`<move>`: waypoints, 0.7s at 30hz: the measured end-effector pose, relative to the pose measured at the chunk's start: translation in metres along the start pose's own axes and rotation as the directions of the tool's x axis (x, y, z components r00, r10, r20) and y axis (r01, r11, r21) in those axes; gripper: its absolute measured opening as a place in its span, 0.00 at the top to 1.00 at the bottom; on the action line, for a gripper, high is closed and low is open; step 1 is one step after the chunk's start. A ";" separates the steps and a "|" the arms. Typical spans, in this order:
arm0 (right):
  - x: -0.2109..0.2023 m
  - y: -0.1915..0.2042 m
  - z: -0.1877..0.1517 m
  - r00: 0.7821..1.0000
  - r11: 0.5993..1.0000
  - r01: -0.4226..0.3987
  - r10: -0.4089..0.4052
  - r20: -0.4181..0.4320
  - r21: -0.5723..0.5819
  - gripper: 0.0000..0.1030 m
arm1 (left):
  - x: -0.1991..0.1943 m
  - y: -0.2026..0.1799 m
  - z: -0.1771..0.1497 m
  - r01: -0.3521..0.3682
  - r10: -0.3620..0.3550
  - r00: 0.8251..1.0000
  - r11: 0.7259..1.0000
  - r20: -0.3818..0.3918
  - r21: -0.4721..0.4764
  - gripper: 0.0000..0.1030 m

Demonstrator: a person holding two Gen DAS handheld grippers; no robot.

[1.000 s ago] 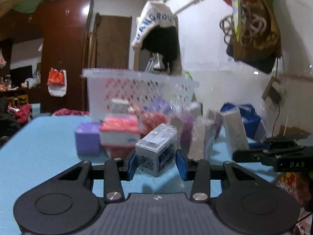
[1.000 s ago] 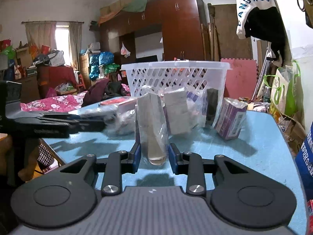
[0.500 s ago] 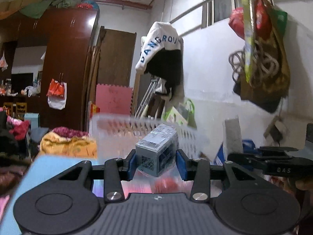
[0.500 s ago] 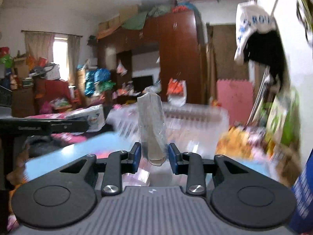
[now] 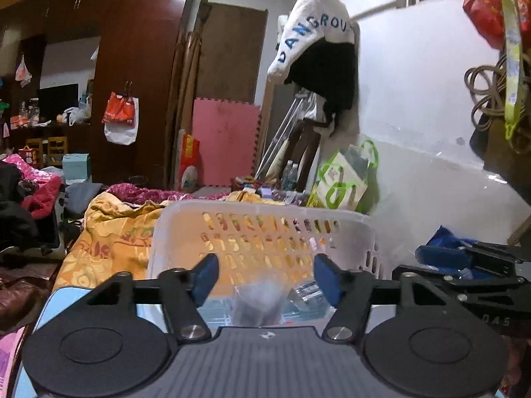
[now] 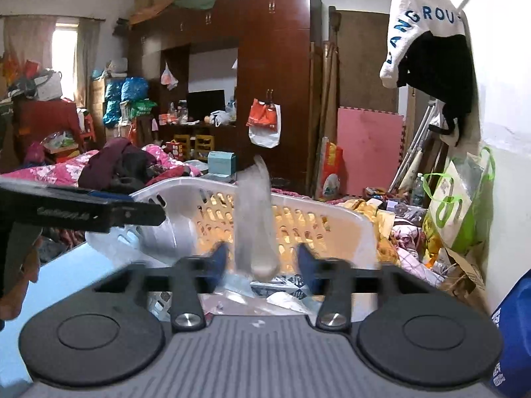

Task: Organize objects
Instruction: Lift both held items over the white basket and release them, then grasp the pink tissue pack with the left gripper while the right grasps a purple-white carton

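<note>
Cluttered bedroom behind – dark wardrobe (image 6: 275, 66), pink foam mat (image 5: 225, 142) – with a blue surface (image 6: 69, 275) below. Left gripper (image 5: 265, 277) jaws are opening, and a blurred small box (image 5: 259, 303) sits between them, free of the pads, above the white basket (image 5: 265, 229). Right gripper (image 6: 262, 263) jaws are opening too – a clear-wrapped packet (image 6: 254, 222) stands upright between them, untouched, over the same basket

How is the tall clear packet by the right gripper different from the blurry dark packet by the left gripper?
The tall clear packet stands upright and reaches above the white plastic basket rim; the blurry dark packet sits low, squat and darker. Both are loose between opening jaws, right gripper and left gripper, over the basket.
</note>
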State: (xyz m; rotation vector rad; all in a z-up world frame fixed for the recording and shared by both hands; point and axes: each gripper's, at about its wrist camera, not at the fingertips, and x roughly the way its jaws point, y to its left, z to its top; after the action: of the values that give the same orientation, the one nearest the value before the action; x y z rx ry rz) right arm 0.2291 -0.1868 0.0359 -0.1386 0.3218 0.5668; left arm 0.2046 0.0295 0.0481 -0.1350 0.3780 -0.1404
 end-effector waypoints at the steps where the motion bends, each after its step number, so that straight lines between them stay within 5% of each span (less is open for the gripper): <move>1: -0.007 -0.001 -0.001 1.000 1.000 -0.004 0.004 0.014 0.003 0.38 | -0.006 0.001 -0.001 0.007 -0.007 1.000 1.000 0.021 0.002 0.33; 5: -0.049 -0.010 -0.010 0.995 1.000 -0.005 0.002 0.096 0.024 0.17 | -0.038 0.006 -0.012 -0.018 0.017 0.997 1.000 0.078 0.011 0.30; 8: -0.079 -0.024 -0.037 0.994 0.999 0.037 -0.040 0.105 0.030 0.10 | -0.063 0.008 -0.042 -0.018 0.015 0.998 0.998 0.059 0.055 0.23; 15: -0.091 -0.071 -0.119 0.998 0.967 0.057 -0.063 0.017 0.247 0.09 | -0.088 0.023 -0.107 0.031 -0.031 0.999 0.999 0.006 0.016 0.23; 21: -0.081 -0.071 -0.116 0.999 0.957 0.022 -0.014 -0.030 0.291 0.09 | -0.080 0.003 -0.114 -0.021 0.021 1.000 0.994 -0.001 0.109 0.23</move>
State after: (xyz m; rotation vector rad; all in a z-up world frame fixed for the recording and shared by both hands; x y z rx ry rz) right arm 0.1736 -0.3119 -0.0430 0.1355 0.4266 0.4933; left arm 0.0883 0.0331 -0.0284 -0.0232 0.3730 -0.1398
